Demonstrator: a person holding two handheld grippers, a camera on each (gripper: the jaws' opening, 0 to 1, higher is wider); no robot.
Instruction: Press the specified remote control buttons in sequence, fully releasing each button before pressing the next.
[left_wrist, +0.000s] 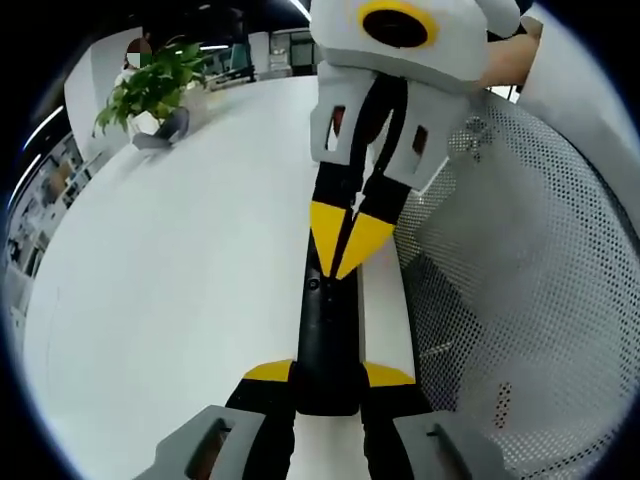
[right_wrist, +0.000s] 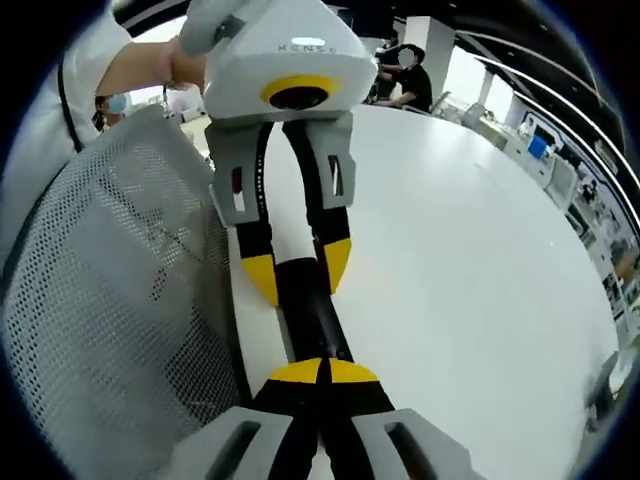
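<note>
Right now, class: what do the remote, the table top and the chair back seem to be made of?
Remote: likely black plastic, smooth with a slight sheen. Table top: hard white surface, matt, perhaps laminate; unsure. Chair back: pale mesh fabric, its fine holes show through.

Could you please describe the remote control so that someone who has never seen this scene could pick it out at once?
On the big white table, near the edge by the mesh chair back, lies a long, slim black remote control. The left gripper clamps one end and the right gripper points at its other end; it is the table's sole black bar.
</note>
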